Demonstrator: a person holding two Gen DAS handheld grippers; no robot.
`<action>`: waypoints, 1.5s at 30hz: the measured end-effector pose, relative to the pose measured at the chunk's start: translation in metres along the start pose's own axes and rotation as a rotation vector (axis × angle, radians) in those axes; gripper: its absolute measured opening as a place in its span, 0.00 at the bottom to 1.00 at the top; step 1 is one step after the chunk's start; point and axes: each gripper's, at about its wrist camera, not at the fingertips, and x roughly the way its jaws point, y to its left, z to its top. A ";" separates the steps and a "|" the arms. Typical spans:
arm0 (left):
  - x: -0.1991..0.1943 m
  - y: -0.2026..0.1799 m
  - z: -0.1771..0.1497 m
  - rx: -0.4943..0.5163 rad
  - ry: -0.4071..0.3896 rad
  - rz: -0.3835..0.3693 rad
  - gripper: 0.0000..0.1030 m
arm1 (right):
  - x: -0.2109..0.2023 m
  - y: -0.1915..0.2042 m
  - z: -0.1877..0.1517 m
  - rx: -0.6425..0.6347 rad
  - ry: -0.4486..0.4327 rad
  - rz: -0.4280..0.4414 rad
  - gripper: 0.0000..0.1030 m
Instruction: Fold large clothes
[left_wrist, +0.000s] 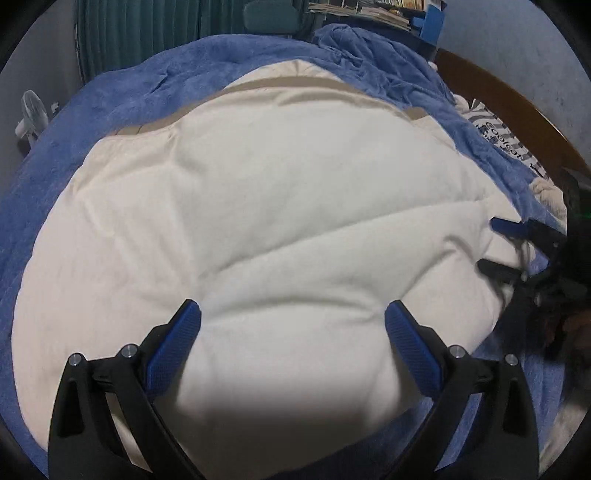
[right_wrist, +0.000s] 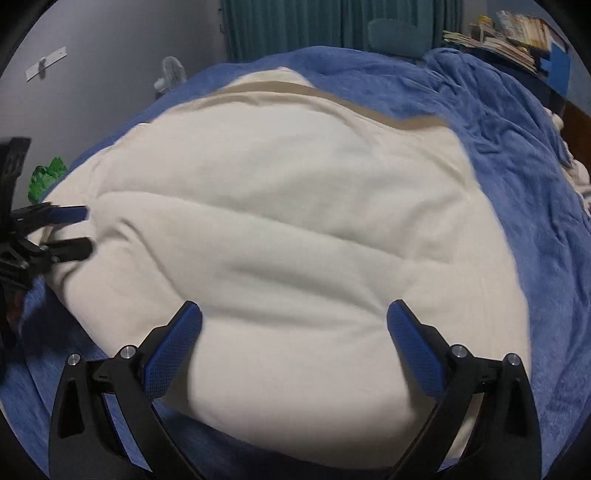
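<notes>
Both grippers hover with fingers spread wide and empty: the left gripper (left_wrist: 293, 314) and the right gripper (right_wrist: 294, 314) over the cream garment (left_wrist: 258, 221), which lies flat on the blue blanket (left_wrist: 92, 110). Its near hem is hidden behind the fingers. Books (right_wrist: 509, 40) at the far edge are blurred.

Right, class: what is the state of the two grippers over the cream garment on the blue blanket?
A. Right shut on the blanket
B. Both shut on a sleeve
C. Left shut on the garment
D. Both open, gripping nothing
D: the left gripper and right gripper both show fingers spread wide above the cream garment, holding nothing.
</notes>
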 end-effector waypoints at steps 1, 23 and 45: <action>-0.002 0.001 -0.002 0.012 0.005 0.013 0.94 | -0.004 -0.011 -0.004 0.017 0.002 -0.015 0.94; -0.016 0.045 0.088 -0.139 -0.116 -0.064 0.94 | 0.020 -0.002 0.058 0.060 -0.059 -0.157 0.92; -0.016 0.172 0.056 -0.298 -0.033 -0.018 0.92 | 0.014 -0.147 0.039 0.309 -0.061 0.015 0.83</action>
